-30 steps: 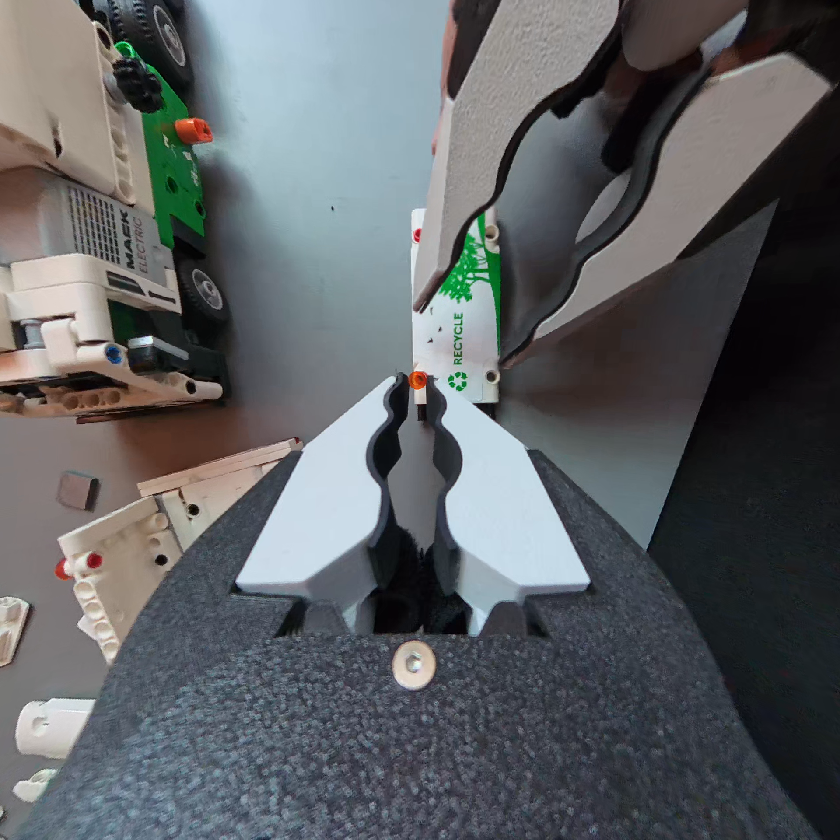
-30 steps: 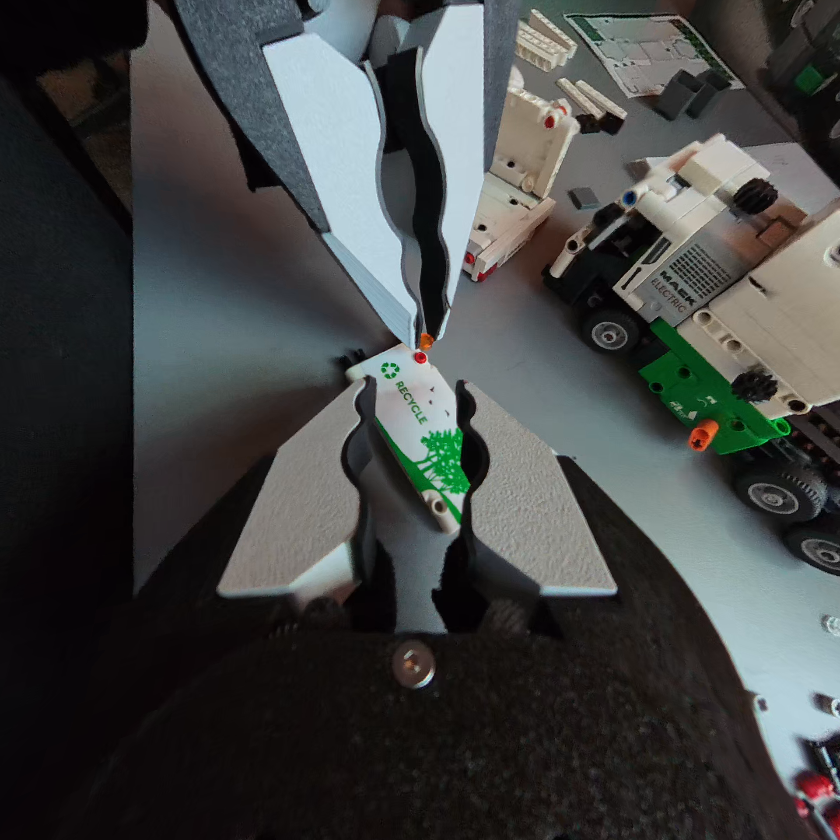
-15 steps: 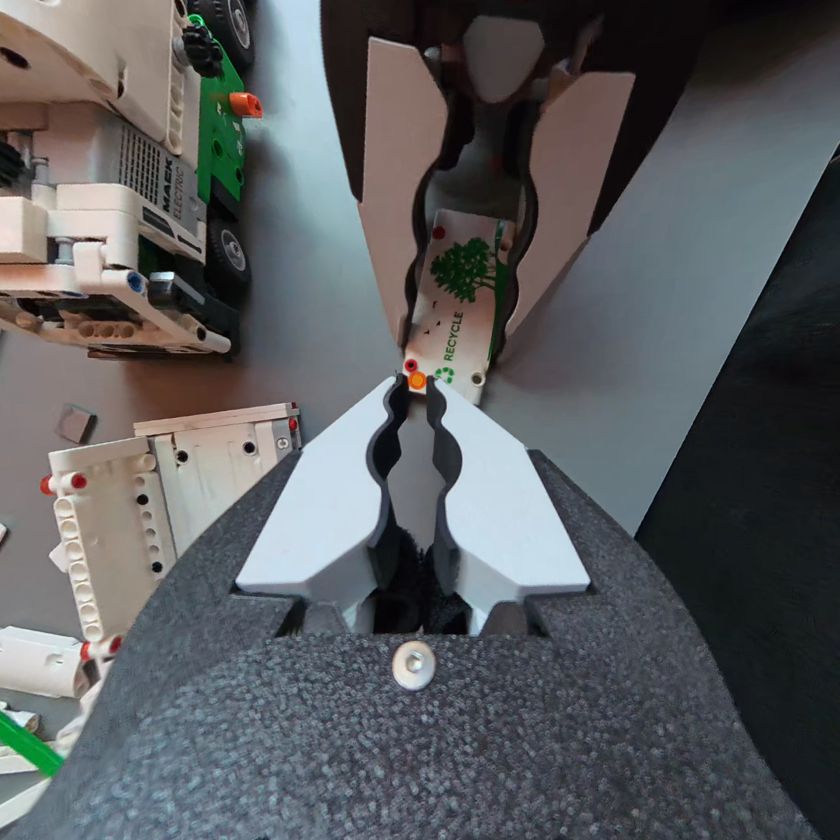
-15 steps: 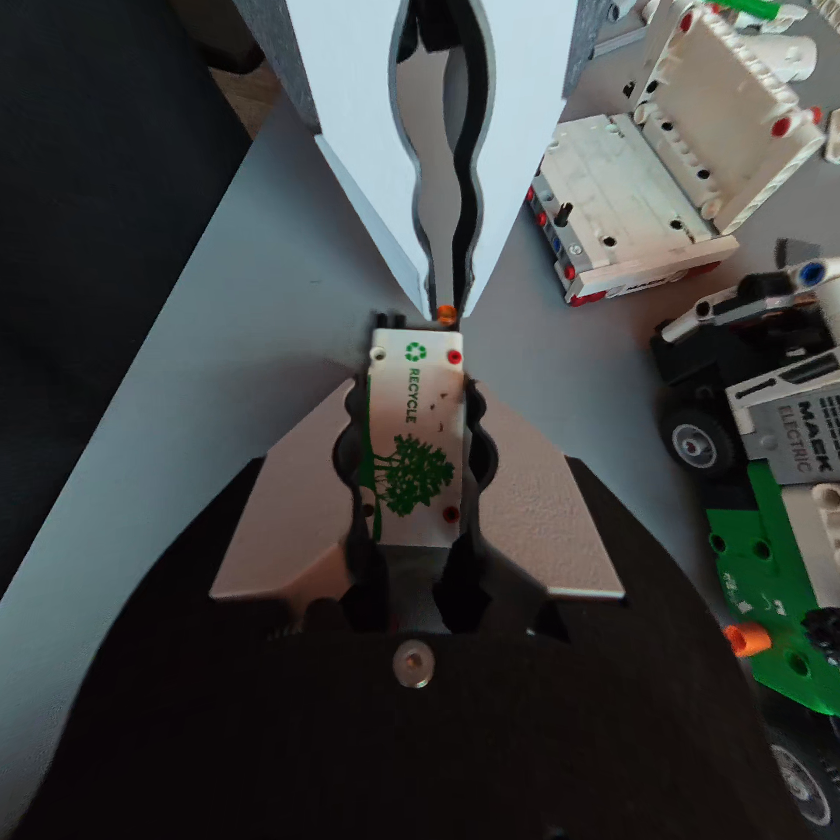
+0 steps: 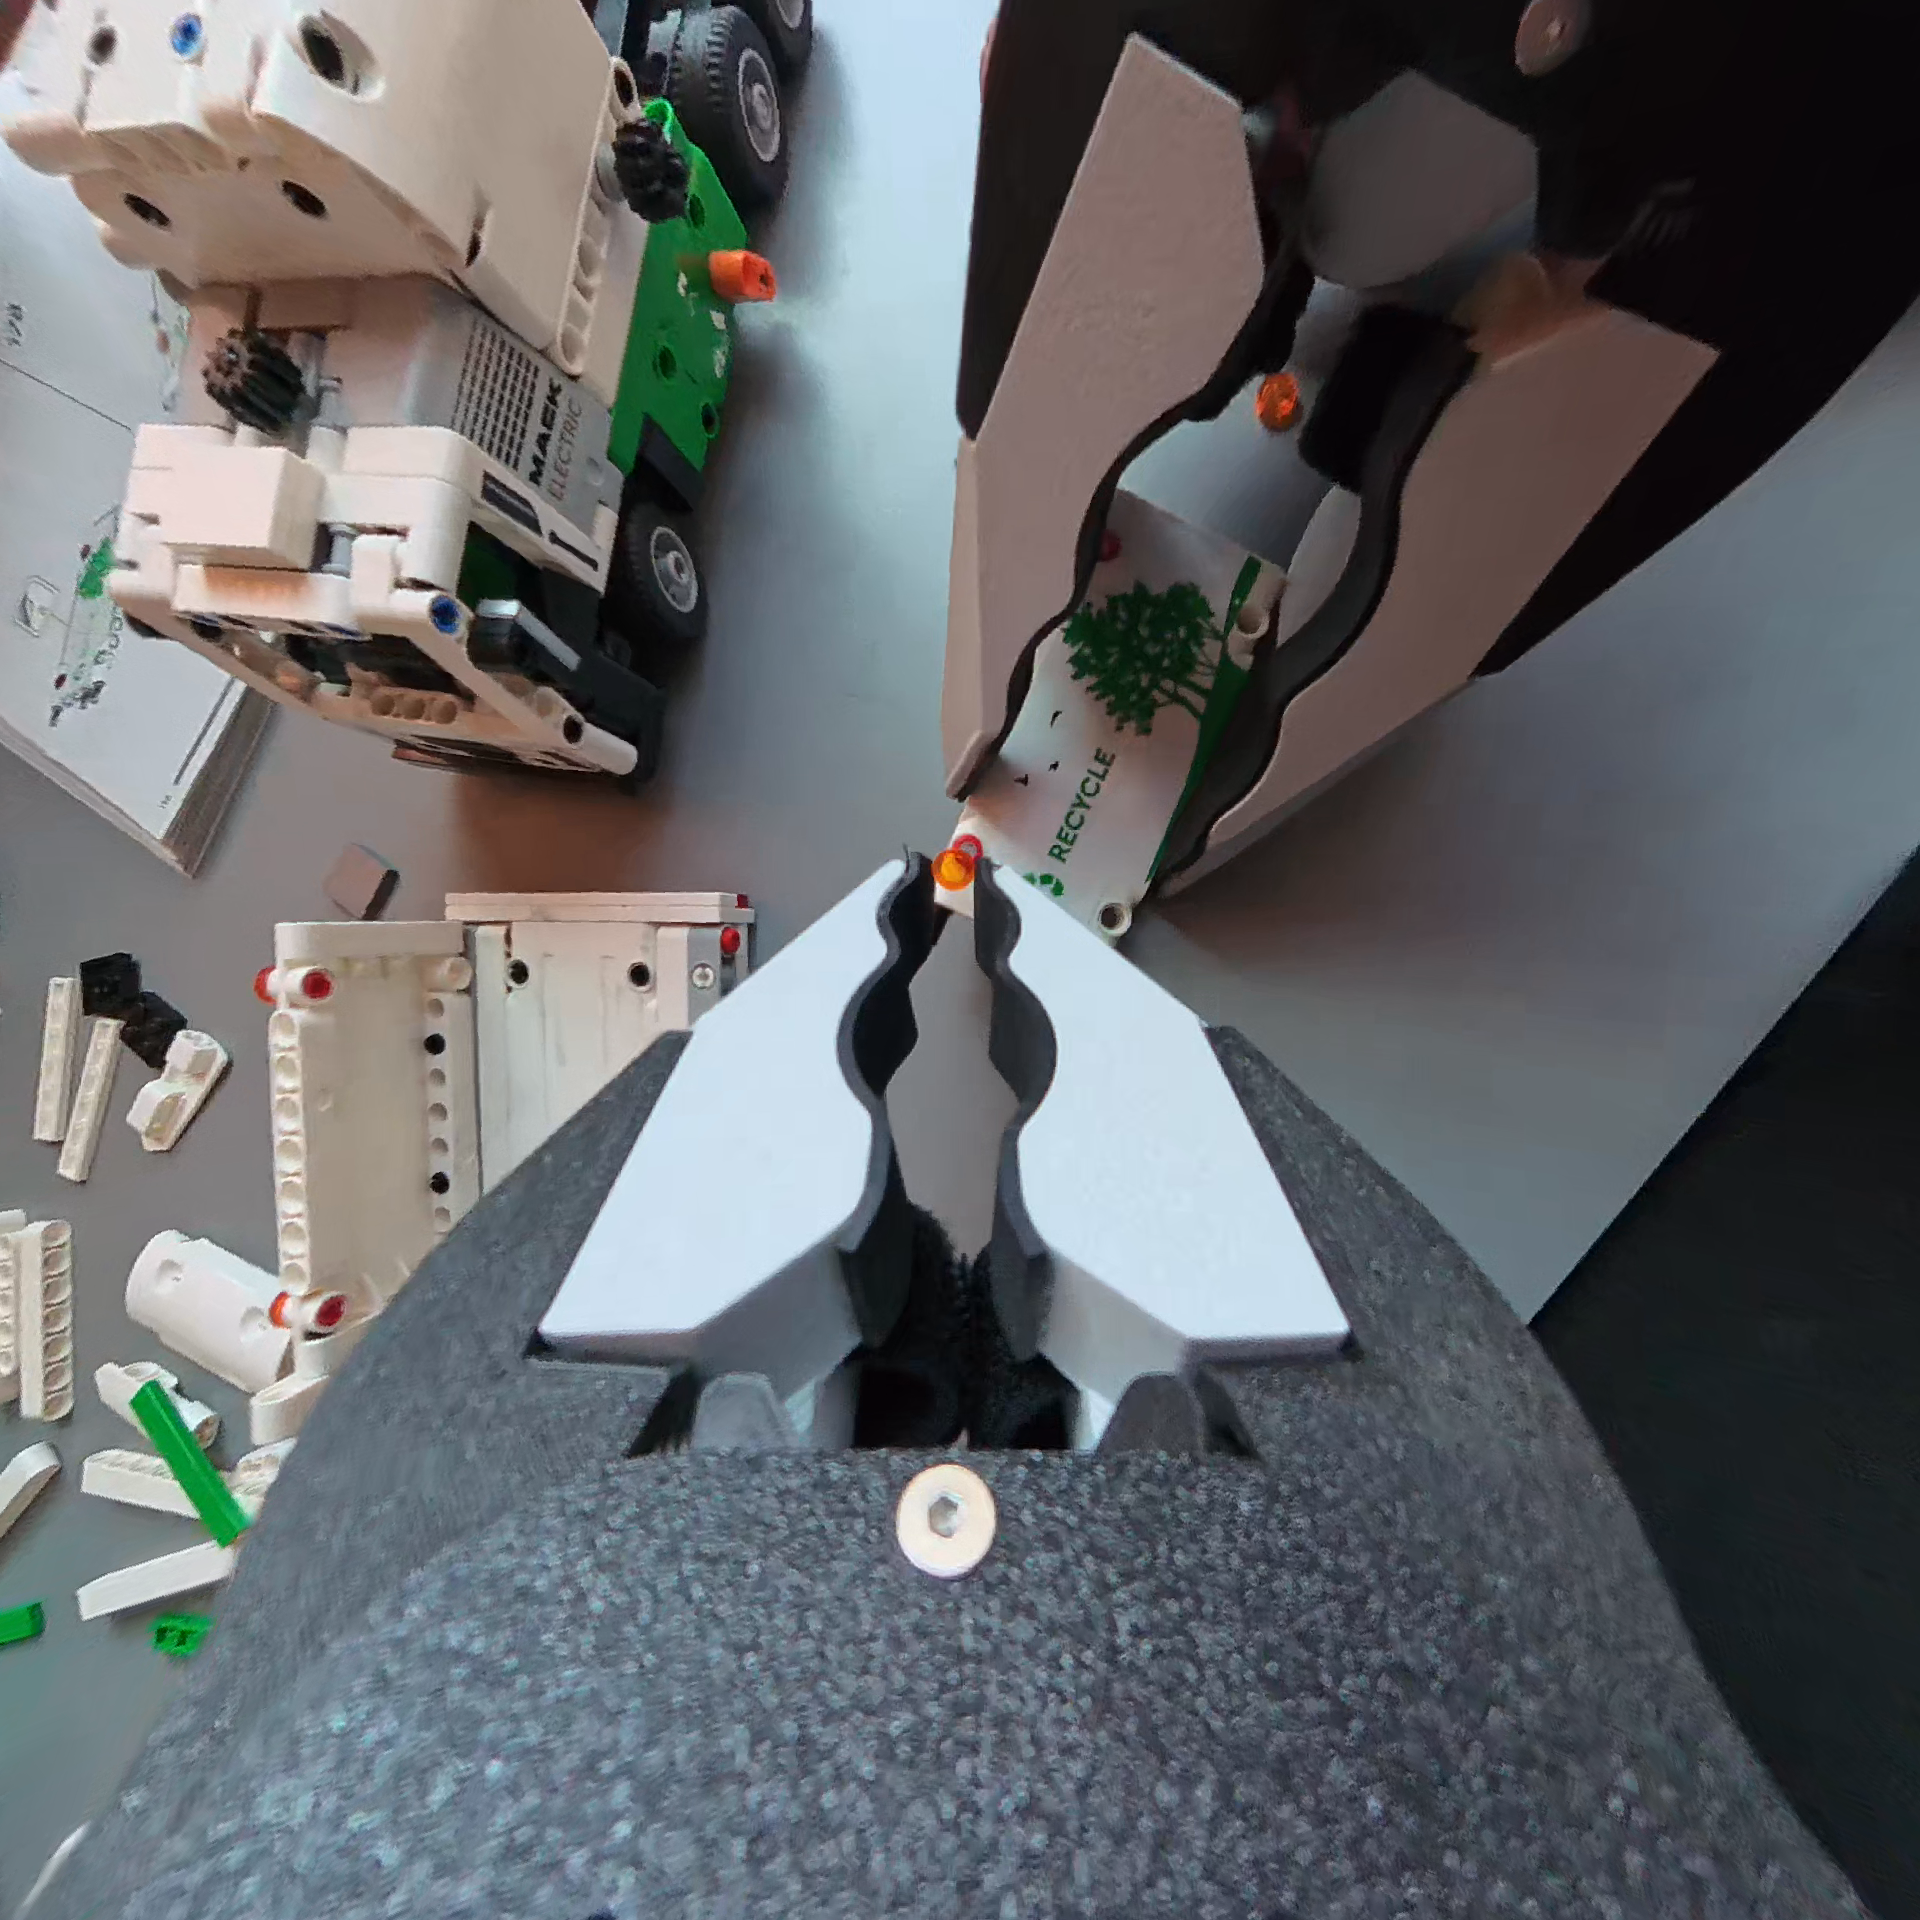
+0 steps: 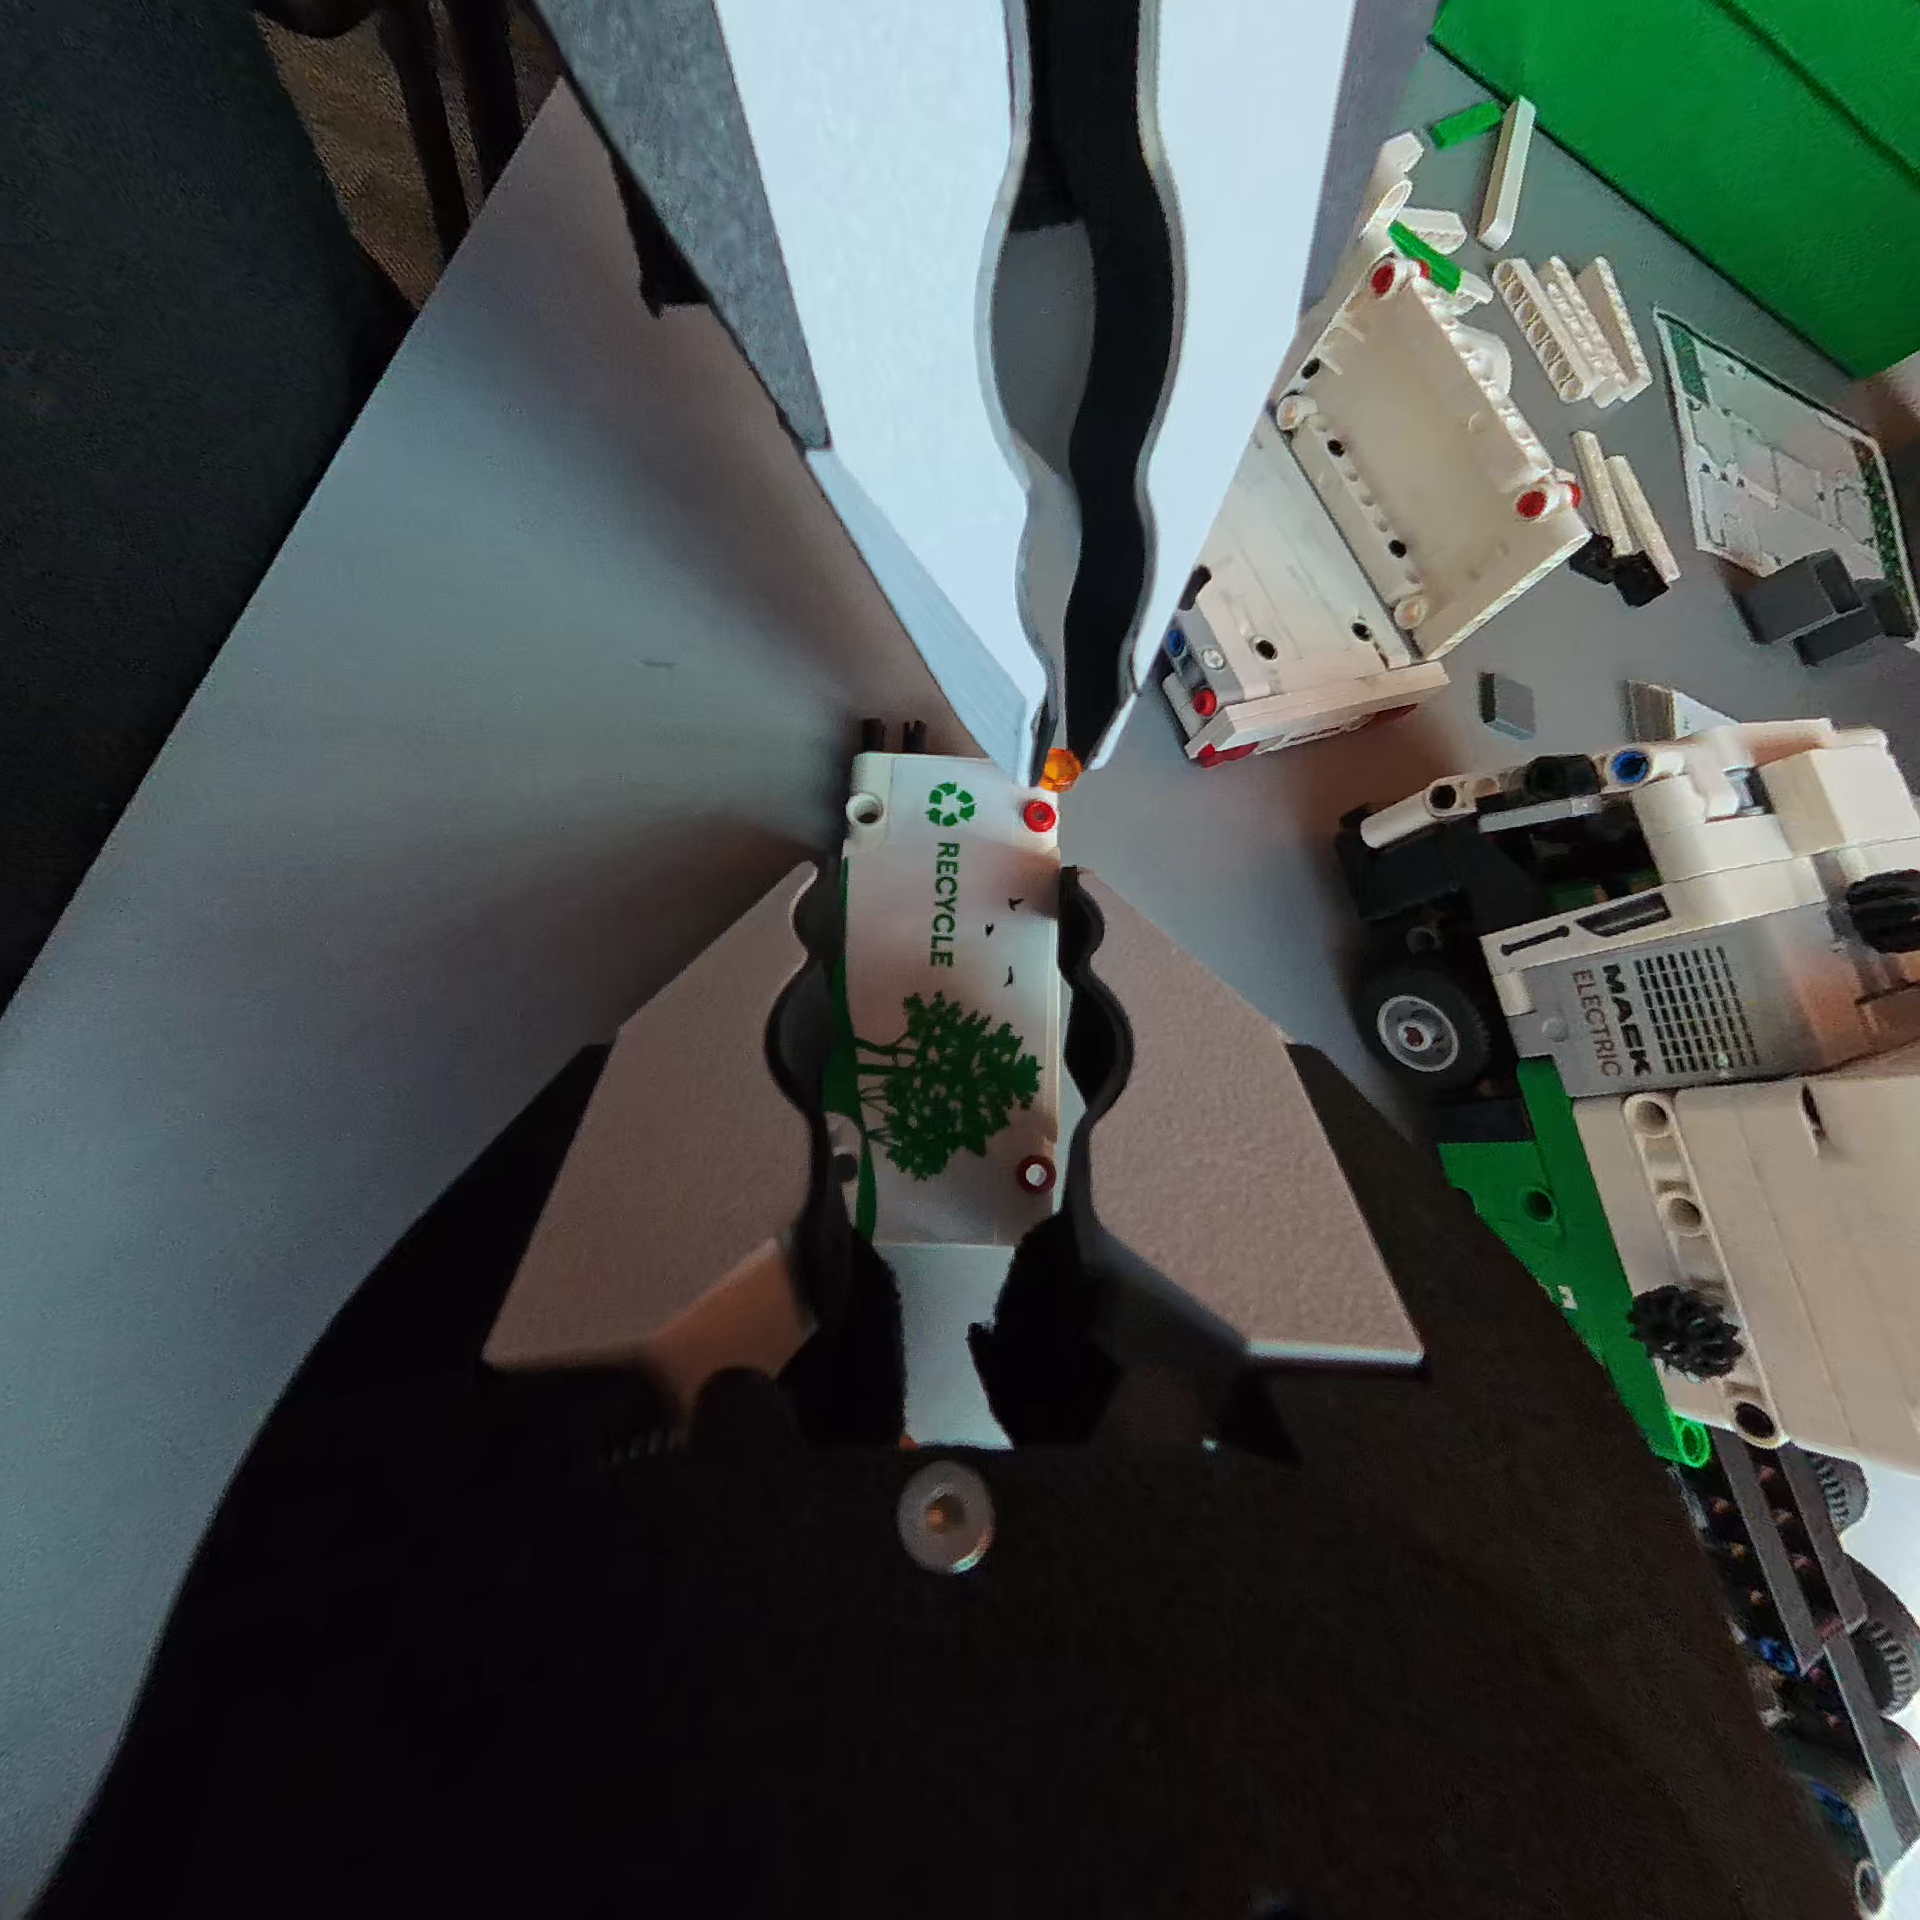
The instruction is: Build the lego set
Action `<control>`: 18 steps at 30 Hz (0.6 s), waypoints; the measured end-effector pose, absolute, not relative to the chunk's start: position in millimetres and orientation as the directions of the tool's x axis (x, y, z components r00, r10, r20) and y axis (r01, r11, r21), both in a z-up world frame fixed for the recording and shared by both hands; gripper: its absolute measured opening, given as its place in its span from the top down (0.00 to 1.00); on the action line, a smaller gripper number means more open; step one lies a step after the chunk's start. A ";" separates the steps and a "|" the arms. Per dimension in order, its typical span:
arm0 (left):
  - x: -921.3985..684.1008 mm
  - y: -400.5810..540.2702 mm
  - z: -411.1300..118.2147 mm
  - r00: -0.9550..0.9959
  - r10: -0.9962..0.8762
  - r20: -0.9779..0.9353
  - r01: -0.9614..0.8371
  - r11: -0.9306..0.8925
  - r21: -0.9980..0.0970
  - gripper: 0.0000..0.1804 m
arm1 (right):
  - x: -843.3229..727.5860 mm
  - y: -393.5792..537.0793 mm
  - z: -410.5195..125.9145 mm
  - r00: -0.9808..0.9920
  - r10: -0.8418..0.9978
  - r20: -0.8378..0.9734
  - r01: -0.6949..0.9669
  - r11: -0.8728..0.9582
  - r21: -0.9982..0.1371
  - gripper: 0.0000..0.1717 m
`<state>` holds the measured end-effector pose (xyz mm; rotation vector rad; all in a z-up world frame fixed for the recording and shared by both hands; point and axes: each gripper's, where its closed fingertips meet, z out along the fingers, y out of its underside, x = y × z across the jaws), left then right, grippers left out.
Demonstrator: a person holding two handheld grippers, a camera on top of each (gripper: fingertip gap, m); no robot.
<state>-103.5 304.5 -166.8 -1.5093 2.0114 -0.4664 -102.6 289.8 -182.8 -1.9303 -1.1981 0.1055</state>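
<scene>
Orange and tiny, a round stud (image 5: 954, 869) is sitting pinched between the left gripper (image 5: 951, 878) tips, right against the corner of a white panel (image 6: 951, 997) printed with a green tree. That panel is being clamped along its long edges by the right gripper (image 6: 940, 883) over the grey table (image 6: 436, 665), with a white-and-green toy truck (image 6: 1662, 1091) standing nearby.

White tree-printed panel (image 6: 951, 997) clamped in right tongs (image 6: 940, 883); orange stud (image 5: 953, 868) at its corner.

We are seeing a grey table (image 5: 852, 436) carrying a toy truck (image 5: 416, 416), white brick assemblies (image 5: 416, 1039), loose pieces (image 5: 94, 1049) and a booklet (image 5: 94, 665).
</scene>
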 end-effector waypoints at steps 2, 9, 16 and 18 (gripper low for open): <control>-103.3 303.4 -168.6 -0.199 -0.947 -0.252 -0.751 0.312 -0.582 0.97 | -102.6 289.7 -182.6 0.536 0.770 0.346 0.705 -0.184 -0.685 0.77; -102.2 303.2 -171.3 -0.204 -0.946 -0.254 -0.765 0.316 -0.561 0.97 | -103.3 290.0 -181.9 0.527 0.762 0.376 0.719 -0.164 -0.675 0.77; -101.6 302.9 -172.0 -0.224 -0.937 -0.268 -0.777 0.338 -0.532 0.97 | -104.1 290.4 -182.1 0.529 0.760 0.376 0.717 -0.164 -0.677 0.77; -101.4 303.0 -172.1 -0.234 -0.931 -0.280 -0.780 0.352 -0.518 0.96 | -104.1 290.4 -182.1 0.530 0.760 0.375 0.717 -0.166 -0.677 0.77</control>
